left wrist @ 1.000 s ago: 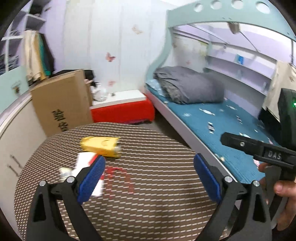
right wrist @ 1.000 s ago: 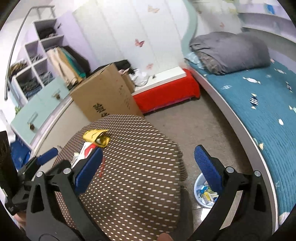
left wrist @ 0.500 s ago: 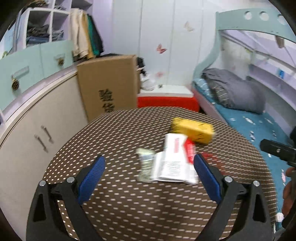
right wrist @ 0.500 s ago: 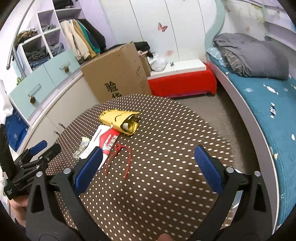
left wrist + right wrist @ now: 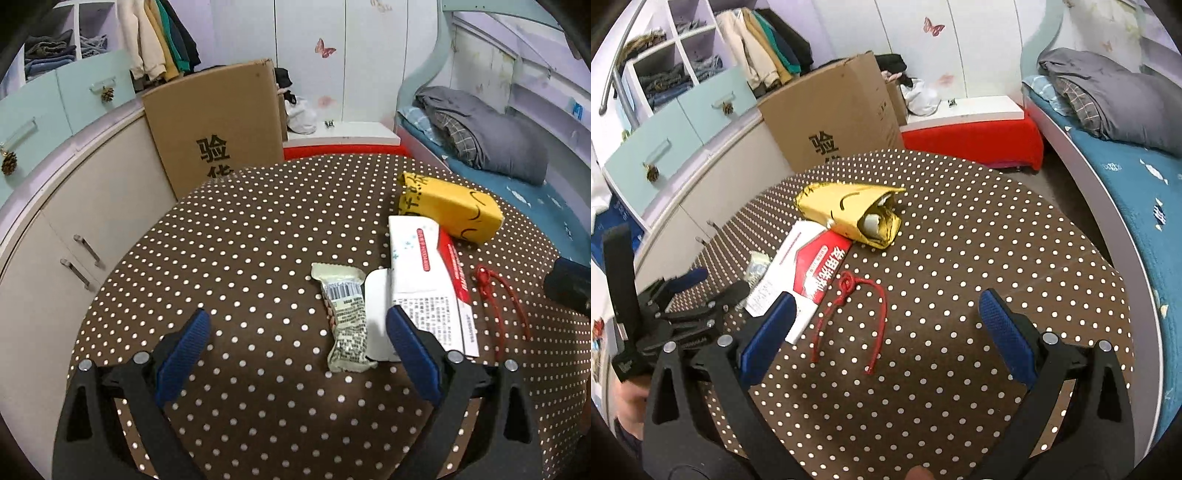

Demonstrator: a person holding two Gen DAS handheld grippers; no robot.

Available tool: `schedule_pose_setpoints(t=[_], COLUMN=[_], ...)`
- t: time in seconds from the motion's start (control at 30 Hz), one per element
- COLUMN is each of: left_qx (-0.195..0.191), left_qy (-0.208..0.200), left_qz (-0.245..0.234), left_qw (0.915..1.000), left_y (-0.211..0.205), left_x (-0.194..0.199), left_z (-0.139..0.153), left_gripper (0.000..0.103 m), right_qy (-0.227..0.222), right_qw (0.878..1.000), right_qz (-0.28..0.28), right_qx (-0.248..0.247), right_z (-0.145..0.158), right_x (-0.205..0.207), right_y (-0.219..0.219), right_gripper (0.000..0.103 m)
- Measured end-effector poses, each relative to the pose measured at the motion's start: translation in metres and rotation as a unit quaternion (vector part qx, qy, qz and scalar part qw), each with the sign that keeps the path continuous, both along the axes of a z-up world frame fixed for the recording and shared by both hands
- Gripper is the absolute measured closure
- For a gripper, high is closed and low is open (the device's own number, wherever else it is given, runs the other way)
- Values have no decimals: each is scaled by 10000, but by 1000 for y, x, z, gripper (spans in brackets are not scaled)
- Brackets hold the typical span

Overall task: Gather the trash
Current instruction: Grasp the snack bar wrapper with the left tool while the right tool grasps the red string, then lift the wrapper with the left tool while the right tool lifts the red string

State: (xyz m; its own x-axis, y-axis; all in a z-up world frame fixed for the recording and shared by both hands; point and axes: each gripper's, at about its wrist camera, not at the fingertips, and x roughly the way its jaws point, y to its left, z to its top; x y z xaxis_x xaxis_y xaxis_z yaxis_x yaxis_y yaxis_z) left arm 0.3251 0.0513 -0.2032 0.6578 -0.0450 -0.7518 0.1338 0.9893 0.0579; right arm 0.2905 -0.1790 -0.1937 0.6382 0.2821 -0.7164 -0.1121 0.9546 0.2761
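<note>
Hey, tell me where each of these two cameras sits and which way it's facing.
Left wrist: on the left gripper, angled down at the green snack wrapper on the brown polka-dot table; its closing jaws, nothing between them.
Right wrist: on the right gripper, angled down at the red string; open jaws, left gripper at the left edge.
Shared: yellow paper bag, red-and-white carton.

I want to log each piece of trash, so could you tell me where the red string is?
The red string lies on the dotted table, just right of the red-and-white box in the right wrist view, between the right gripper's fingers.
</note>
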Motion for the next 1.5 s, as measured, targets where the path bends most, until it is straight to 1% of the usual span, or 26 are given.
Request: schedule_pose_setpoints(t=[0.03, 0.07, 0.1, 0.13, 0.17, 0.2, 0.23, 0.27, 0.33, 0.4, 0.43, 0.5, 0.57, 0.6, 0.63, 0.67, 0.7, 0.73, 0.93, 1.0, 1.13, 1.23, 1.33, 1.37, 1.43, 1.5], left_qx=[-60, -197, -251, -313, -297, -321, -371, -419, -506, -602, -670, -756, -832, -844, -838, -829, -838, -854, -993, -1019, -1109, -1301, -1105, -1122, -1118, -1133], left_qy=[113, 276, 258, 250, 234, 230, 232, 236, 235, 225, 230, 251, 260, 261, 260, 258, 259, 261, 244, 164, -88, -375, -510, -530, -612, -736], left_qz=[-64, -142, -158, -229, -271, -301, -338, -355, -341, -283, -243, -188, -158, -159, -159, -159, -161, -165, -146, -156, -210, -289, -218, -269, -376, -482], left_qw=[9999, 9993, 9992, 9989, 9989, 9988, 9985, 9982, 9979, 9975, 9972, 9966, 9961, 9960, 9960, 9961, 9960, 9959, 9947, 9945, 9936, 9904, 9923, 9919, 9911, 9897], left_y=[0, 1, 3, 3, 2, 4, 6, 6, 9, 13, 16, 17, 21, 21, 20, 20, 21, 21, 26, 28, 32, 37, 35, 31, 21, 6], left_x=[3, 8, 9, 9, 9, 10, 11, 11, 10, 10, 10, 12, 13, 13, 12, 12, 12, 12, 11, 8, 0, -12, -30, -38, -51, -65], left_z=[-3, -7, -6, -6, -6, -6, -6, -6, -6, -5, -5, -6, -7, -7, -8, -8, -8, -7, -7, -5, 2, 10, 14, 19, 30, 46], left_gripper=[27, 42, 52, 65, 71, 81, 83, 83, 83, 83, 83, 83, 83, 83, 83, 83, 83, 83, 83, 83, 83, 83, 83, 83, 83, 83], right_qy=[72, 90, 95, 115, 112, 80, 69, 90, 143, 212, 244, 194, 127, 51, 19, 11, 7, 0, -82, -80, -100, -214, -330, -381, -498, -604], right_qw=[9998, 9995, 9988, 9981, 9976, 9969, 9963, 9957, 9949, 9932, 9928, 9922, 9907, 9881, 9870, 9872, 9875, 9879, 9954, 9975, 9991, 9993, 9966, 9959, 9959, 9935], right_qz=[42, 83, 165, 239, 274, 318, 334, 368, 427, 514, 526, 580, 635, 641, 678, 721, 731, 719, 516, 442, 330, 303, 390, 376, 313, 327], right_qx=[-187, -303, -448, -558, -625, -722, -790, -849, -898, -1027, -1044, -1084, -1196, -1399, -1455, -1424, -1394, -1373, -797, -540, -234, 93, 640, 723, 694, 911], right_z=[-2, -3, -4, -5, -6, -6, -6, -8, -10, -16, -19, -20, -19, -19, -19, -19, -19, -19, -16, -13, -2, 12, 26, 30, 40, 49], right_x=[3, 4, 6, 7, 8, 10, 12, 15, 22, 31, 34, 36, 36, 35, 35, 34, 32, 30, 8, -3, -20, -36, -50, -54, -64, -72], right_y=[5, 8, 14, 18, 22, 26, 29, 33, 39, 46, 48, 55, 61, 66, 68, 70, 70, 69, 40, 24, -7, -31, -55, -63, -75, -90], right_gripper=[6, 6, 6, 6, 7, 8, 12, 17, 22, 25, 32, 40, 60, 64, 70, 78, 83, 92, 94, 94, 94, 94, 94, 94, 94, 94])
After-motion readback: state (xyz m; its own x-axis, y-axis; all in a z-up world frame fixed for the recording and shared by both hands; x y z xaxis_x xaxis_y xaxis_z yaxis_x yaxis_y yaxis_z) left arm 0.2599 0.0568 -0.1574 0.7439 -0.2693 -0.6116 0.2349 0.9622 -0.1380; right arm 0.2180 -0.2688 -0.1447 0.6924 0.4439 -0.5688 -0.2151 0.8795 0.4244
